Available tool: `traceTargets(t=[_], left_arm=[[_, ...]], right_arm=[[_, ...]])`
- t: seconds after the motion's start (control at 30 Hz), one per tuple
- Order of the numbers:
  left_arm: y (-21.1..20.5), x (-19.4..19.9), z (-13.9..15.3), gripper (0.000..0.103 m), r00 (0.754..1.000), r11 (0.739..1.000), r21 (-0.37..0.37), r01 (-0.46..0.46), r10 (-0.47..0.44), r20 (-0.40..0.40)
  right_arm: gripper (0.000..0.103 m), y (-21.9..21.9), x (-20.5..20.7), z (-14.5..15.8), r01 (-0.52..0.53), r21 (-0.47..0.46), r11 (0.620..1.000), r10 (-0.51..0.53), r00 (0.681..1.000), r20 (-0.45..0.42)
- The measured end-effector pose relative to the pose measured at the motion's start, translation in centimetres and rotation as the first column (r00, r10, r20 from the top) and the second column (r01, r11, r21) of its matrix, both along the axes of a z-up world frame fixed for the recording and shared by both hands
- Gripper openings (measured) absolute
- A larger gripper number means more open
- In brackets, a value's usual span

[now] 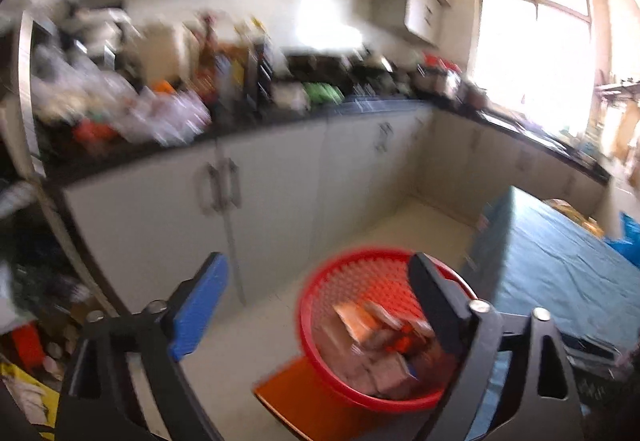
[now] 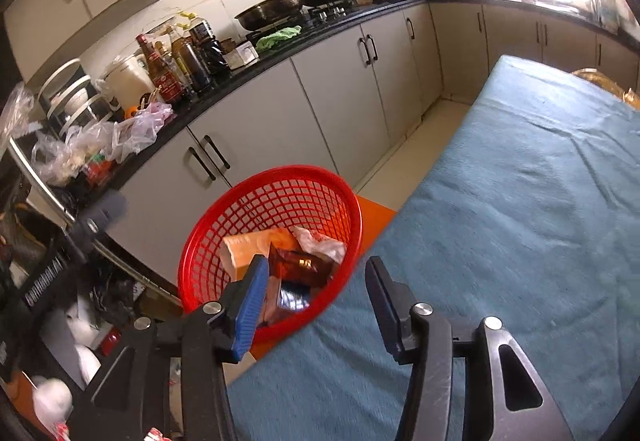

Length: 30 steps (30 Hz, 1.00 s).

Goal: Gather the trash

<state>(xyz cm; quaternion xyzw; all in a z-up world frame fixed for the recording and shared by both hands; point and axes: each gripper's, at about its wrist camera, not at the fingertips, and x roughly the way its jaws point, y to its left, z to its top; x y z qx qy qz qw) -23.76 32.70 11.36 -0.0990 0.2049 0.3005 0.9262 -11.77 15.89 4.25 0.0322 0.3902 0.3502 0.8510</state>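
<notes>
A red mesh basket [image 2: 248, 217] stands on an orange stool beside the blue-covered table [image 2: 520, 201]. It holds several pieces of trash [image 2: 296, 261]: an orange-white carton, a dark red wrapper, crumpled plastic. My right gripper [image 2: 316, 281] is open and empty, hovering over the basket's near rim and the table edge. In the blurred left wrist view the basket [image 1: 352, 265] with the trash [image 1: 376, 337] sits below my left gripper [image 1: 320, 289], which is open and empty, its right finger over the basket.
A black counter [image 2: 280, 41] over grey cabinets carries bottles, plastic bags, pans and a green cloth. The orange stool [image 1: 292, 397] stands on pale floor. Clutter fills a rack at the left [image 2: 60, 281]. A bright window is at the right.
</notes>
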Motion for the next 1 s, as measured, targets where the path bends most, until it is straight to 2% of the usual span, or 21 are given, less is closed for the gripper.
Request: traceTargets(t=[0.03,0.1,0.27,0.37,0.5,0.57,0.77,1.0], left_arm=[[-0.6,-0.9,0.6,0.098,0.999,0.999,0.038,-0.029,0.027,0.034],[-1.4,-2.3,1.4,0.101,0.996,0.996,0.069,-0.059,0.054,0.077],[-3.0,-4.8,2.3,0.101,0.984,0.99,0.076,-0.12,0.109,0.138],[-4.7,-5.7,2.6,0.102,0.982,0.987,0.102,-0.122,0.105,0.155],[-7.0,-6.5,2.8,0.103,0.99,0.982,0.166,-0.093,0.073,0.124],[-8.2,-6.8,2.7,0.103,0.995,0.983,0.174,-0.054,0.038,0.094],[-10.6,-8.4,1.9,0.103,0.999,0.992,0.118,0.045,-0.047,0.014],[-12.9,-10.5,0.7,0.103,0.991,0.988,0.081,0.135,-0.133,-0.028]], right_arm=[[0.057,-0.3,-0.5,0.1,-0.001,-0.001,1.0,0.001,1.0,0.008],[0.058,-0.8,-1.3,0.2,-0.002,0.0,1.0,0.002,1.0,0.019],[0.058,-2.5,-3.0,0.7,0.0,0.009,1.0,-0.001,0.999,0.035],[0.06,-3.8,-4.3,1.1,0.009,0.011,1.0,-0.01,0.998,0.057],[0.063,-5.9,-6.2,1.2,0.027,0.028,0.999,-0.029,0.997,0.067],[0.063,-6.9,-7.1,1.1,0.041,0.043,0.998,-0.044,0.997,0.06],[0.063,-10.0,-10.0,0.8,0.09,0.065,0.994,-0.093,0.995,0.047],[0.066,-12.0,-13.7,1.1,0.129,0.01,0.992,-0.129,0.982,0.136]])
